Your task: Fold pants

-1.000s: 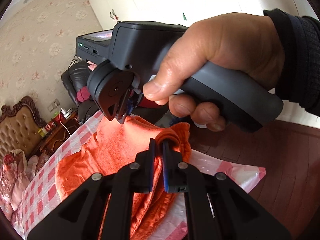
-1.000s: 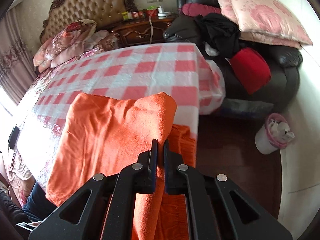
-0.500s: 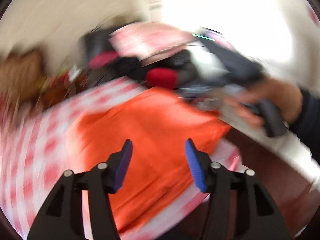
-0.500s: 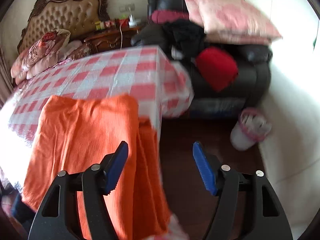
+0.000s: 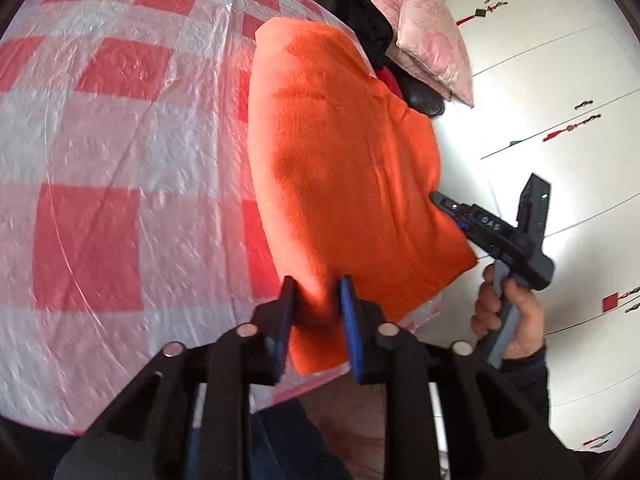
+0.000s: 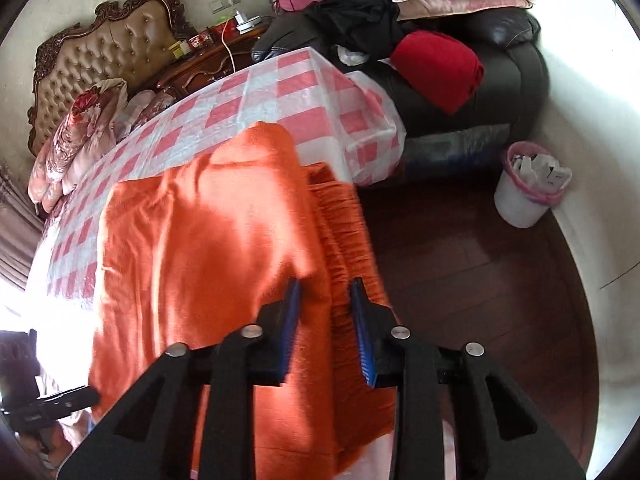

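Observation:
The orange pants (image 5: pixel 340 160) lie folded on the red-and-white checked table (image 5: pixel 100 160), reaching its near edge. My left gripper (image 5: pixel 316 312) is open, its blue-padded jaws astride the pants' near edge, cloth between them. In the right wrist view the pants (image 6: pixel 200 260) cover the table (image 6: pixel 304 80) and hang over its right edge. My right gripper (image 6: pixel 326 320) is open, its jaws on either side of the fold at that edge. The right gripper also shows in the left wrist view (image 5: pixel 452 206), against the pants' side.
A black sofa (image 6: pixel 500 64) with pink pillows, a red cushion (image 6: pixel 440 68) and dark clothes stands beyond the table. A white bin (image 6: pixel 524 188) sits on the dark wood floor. A tufted headboard (image 6: pixel 100 60) and bedding are at the left. White cupboards (image 5: pixel 560 100) are on the right.
Both grippers let go of the folded pants and opened, then swung to new places. Their jaws have since narrowed and now straddle the pants' edges at the table's rim.

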The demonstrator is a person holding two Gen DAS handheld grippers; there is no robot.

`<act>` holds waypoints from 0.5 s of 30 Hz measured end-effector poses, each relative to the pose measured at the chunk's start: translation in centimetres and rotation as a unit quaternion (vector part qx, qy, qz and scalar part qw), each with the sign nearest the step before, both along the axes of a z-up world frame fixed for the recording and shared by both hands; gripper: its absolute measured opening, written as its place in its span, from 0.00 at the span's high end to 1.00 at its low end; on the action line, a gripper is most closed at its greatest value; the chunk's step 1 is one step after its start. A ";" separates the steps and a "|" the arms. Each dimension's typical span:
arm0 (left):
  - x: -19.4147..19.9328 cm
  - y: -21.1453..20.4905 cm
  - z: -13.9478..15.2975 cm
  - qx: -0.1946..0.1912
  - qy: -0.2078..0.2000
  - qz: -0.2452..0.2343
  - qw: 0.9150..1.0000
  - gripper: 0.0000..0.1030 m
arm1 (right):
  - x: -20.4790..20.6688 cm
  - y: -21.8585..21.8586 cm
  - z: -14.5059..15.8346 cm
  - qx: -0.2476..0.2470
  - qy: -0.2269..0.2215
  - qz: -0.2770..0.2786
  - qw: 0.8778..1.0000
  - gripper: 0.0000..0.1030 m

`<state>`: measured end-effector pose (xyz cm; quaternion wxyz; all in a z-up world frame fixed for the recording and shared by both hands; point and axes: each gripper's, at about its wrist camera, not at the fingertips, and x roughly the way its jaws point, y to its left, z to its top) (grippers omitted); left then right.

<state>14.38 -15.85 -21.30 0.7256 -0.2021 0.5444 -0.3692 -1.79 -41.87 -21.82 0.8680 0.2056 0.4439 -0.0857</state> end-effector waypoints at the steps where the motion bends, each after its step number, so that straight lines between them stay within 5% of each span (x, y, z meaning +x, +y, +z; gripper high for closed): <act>1: 0.2 0.5 0.0 -0.002 -0.002 0.009 1.000 0.81 | 0.3 0.4 0.1 -0.002 0.001 0.002 1.000 0.72; 6: 0.8 3.4 0.1 0.016 -0.016 0.026 0.999 0.81 | 1.9 3.3 0.4 -0.001 -0.009 0.022 1.000 0.72; 9: 0.4 3.2 0.1 0.026 -0.019 0.012 0.999 0.77 | 2.3 3.2 0.0 -0.023 -0.001 -0.015 1.000 0.75; 11: -0.4 3.5 0.7 0.057 -0.035 0.029 0.997 0.58 | 2.2 2.8 0.0 -0.020 0.003 -0.033 0.999 0.76; 13: -1.5 4.7 3.1 0.105 -0.108 0.065 0.987 0.58 | 1.6 3.3 1.3 -0.062 0.015 -0.055 0.996 0.66; 15: -2.7 3.5 6.9 0.140 -0.231 0.063 0.961 0.58 | 0.4 4.3 3.8 -0.109 -0.014 -0.076 0.991 0.61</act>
